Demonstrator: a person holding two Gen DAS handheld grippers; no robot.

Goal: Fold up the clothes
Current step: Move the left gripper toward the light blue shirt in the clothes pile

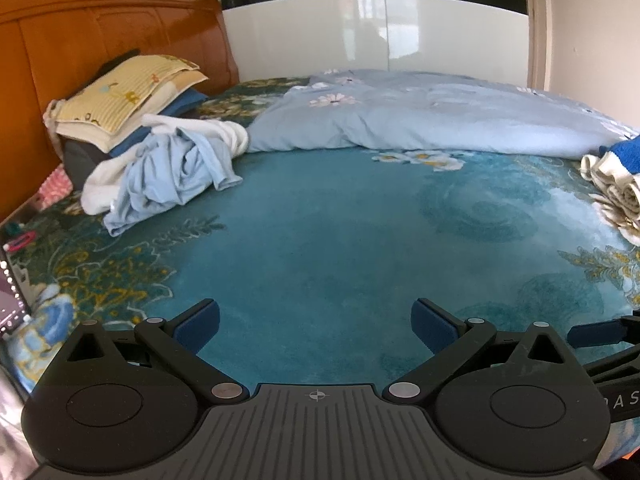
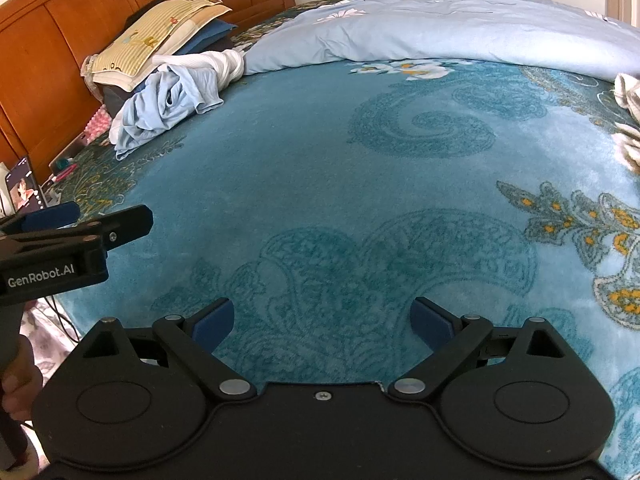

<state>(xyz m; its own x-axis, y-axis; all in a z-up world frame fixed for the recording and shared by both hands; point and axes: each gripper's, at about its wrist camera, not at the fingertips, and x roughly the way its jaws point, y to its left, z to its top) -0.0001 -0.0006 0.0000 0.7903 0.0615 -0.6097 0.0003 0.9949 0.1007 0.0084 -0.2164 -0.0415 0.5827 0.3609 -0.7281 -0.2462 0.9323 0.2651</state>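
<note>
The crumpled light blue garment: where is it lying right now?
The light blue garment lies at upper left in both views, on the teal bedspread, beside a white cloth, below the pillow stack.

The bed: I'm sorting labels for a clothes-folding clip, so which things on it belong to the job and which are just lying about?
For the job:
light blue garment, crumpled
white garment under it
left gripper and right gripper, both open and empty

Lying about:
yellow striped pillow
pale blue quilt
phone at the bed's edge

Crumpled clothes (image 2: pixel 160 108) — bed's (image 2: pixel 320 184) far corner
</note>
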